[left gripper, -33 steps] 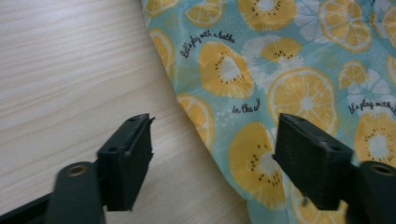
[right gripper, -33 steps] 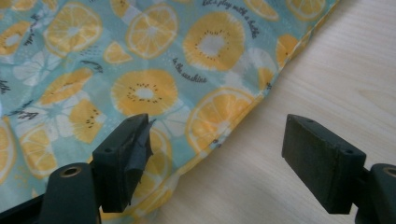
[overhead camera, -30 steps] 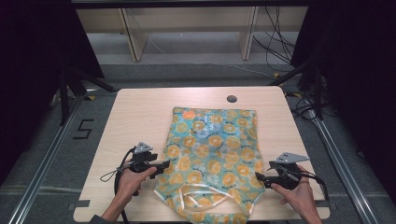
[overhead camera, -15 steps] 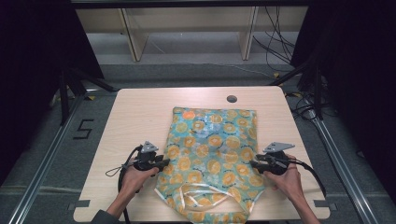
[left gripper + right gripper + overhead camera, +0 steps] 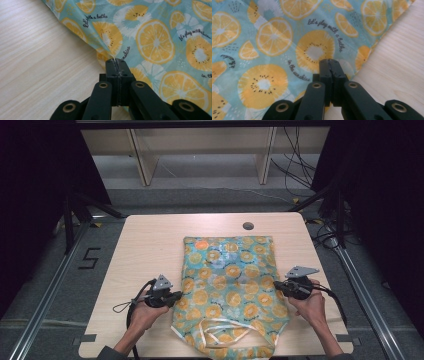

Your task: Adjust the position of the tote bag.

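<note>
Lying on pale wood table (image 5: 150, 245): fruit-print bag (image 5: 227, 285); left tool (image 5: 172, 297), right tool (image 5: 276, 287) each pinching bag edge.

Bag (image 5: 227, 285) on table (image 5: 150, 245), centre-right

The fruit-print bag (image 5: 227, 285) is running off the bottom edge of the high view, so its near end past the pale handle loop (image 5: 220, 332) is getting cut away. Both gripper views are cropping the bag on several sides, and some printed words there are breaking off at the frame. The left claw (image 5: 116, 60) is covering the bit of fabric edge it is pinching, and the right claw (image 5: 329, 61) is hiding whatever cloth sits between its closed jaws, so I am not telling how much it has. The person's forearms are disappearing below the bench (image 5: 145, 245) edge.
</note>
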`<action>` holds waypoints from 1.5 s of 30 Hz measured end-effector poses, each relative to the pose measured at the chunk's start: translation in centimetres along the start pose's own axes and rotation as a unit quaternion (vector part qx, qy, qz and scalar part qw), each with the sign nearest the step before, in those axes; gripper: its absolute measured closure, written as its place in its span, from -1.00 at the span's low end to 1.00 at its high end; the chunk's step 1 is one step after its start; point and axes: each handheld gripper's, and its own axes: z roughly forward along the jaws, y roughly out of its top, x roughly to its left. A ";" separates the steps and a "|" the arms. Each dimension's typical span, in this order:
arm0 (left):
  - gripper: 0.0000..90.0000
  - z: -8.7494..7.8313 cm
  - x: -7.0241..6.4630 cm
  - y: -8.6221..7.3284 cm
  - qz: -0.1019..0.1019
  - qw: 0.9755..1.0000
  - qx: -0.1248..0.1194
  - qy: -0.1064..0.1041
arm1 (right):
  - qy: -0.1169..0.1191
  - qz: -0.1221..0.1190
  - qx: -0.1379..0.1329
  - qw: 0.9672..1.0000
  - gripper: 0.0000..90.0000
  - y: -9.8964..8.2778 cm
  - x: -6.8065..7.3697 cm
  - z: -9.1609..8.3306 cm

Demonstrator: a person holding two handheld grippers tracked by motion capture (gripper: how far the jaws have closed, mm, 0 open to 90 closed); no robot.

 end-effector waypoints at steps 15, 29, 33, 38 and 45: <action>0.99 -0.9 -0.9 -0.5 0.015 1.000 -0.006 -0.002 | -0.012 0.061 0.037 0.997 0.52 -1.2 -0.2 0.3; 0.99 -2.3 -0.9 -1.5 0.023 0.999 -0.030 0.008 | 0.006 0.016 0.018 1.000 1.00 0.8 -1.1 1.1; 0.89 -2.4 -0.8 -1.6 0.012 1.000 -0.029 0.005 | 0.010 0.026 -0.002 1.000 1.00 1.0 -1.5 1.3; 0.33 -3.9 -1.9 -0.7 0.006 0.999 -0.047 0.022 | 0.020 0.028 0.001 0.999 1.00 1.1 -1.4 0.0; -0.12 -4.5 -6.1 0.5 0.020 0.998 -0.047 -0.045 | 0.029 0.055 -0.016 0.998 0.65 0.9 -0.7 -0.9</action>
